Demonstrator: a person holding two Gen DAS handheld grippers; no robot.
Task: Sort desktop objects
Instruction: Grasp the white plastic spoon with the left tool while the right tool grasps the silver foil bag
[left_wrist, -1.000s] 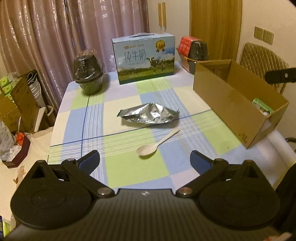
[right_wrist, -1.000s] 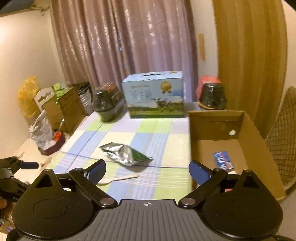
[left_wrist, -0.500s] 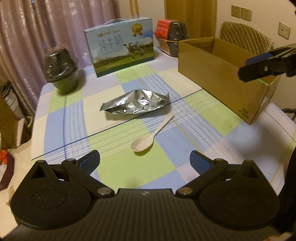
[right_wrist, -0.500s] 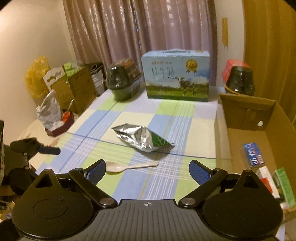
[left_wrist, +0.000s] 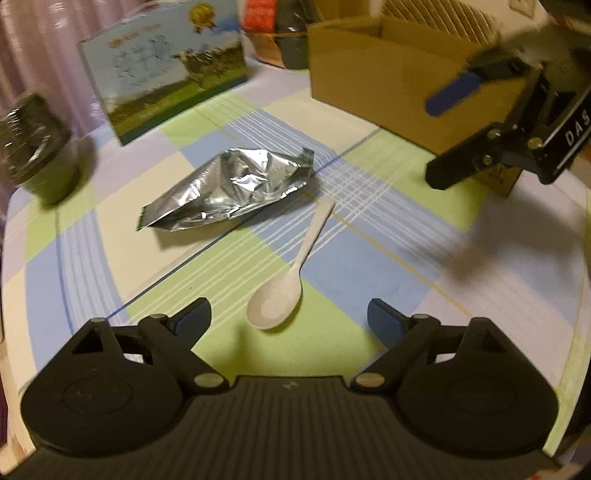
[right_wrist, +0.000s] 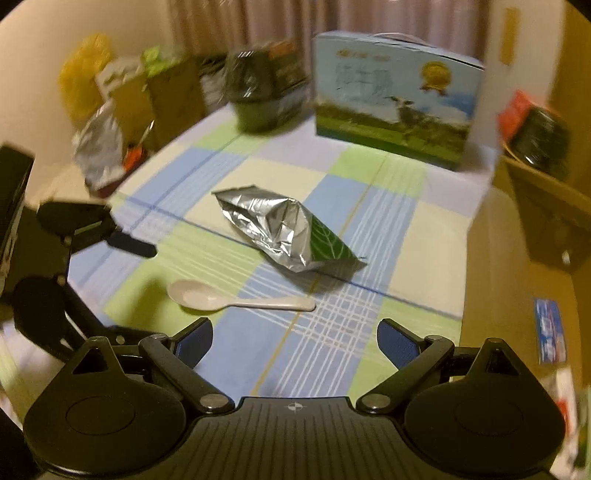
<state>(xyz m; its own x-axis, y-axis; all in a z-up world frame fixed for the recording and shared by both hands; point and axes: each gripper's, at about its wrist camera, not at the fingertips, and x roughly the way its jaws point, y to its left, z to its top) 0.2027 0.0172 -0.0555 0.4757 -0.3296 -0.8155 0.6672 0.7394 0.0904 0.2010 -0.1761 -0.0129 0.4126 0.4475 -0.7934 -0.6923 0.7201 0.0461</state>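
Note:
A white plastic spoon (left_wrist: 286, 280) lies on the checked tablecloth, bowl toward my left gripper (left_wrist: 289, 319), which is open and empty just short of it. A crumpled silver foil pouch (left_wrist: 232, 190) lies just beyond the spoon. My right gripper (right_wrist: 294, 341) is open and empty, low over the table, with the spoon (right_wrist: 236, 300) and the pouch (right_wrist: 286, 232) ahead of it. The right gripper also shows in the left wrist view (left_wrist: 491, 122), at the right by the cardboard box (left_wrist: 391, 77).
A blue milk carton box (left_wrist: 166, 85) stands at the back of the table. A dark wrapped bowl (left_wrist: 33, 147) sits back left; another sits behind the cardboard box (right_wrist: 543, 136). Small packets (right_wrist: 550, 334) lie in the box. Bags and boxes (right_wrist: 110, 110) stand beside the table.
Both grippers have moved lower and closer to the spoon and pouch. The right gripper has swung left from over the box toward the table's middle. Both stay open.

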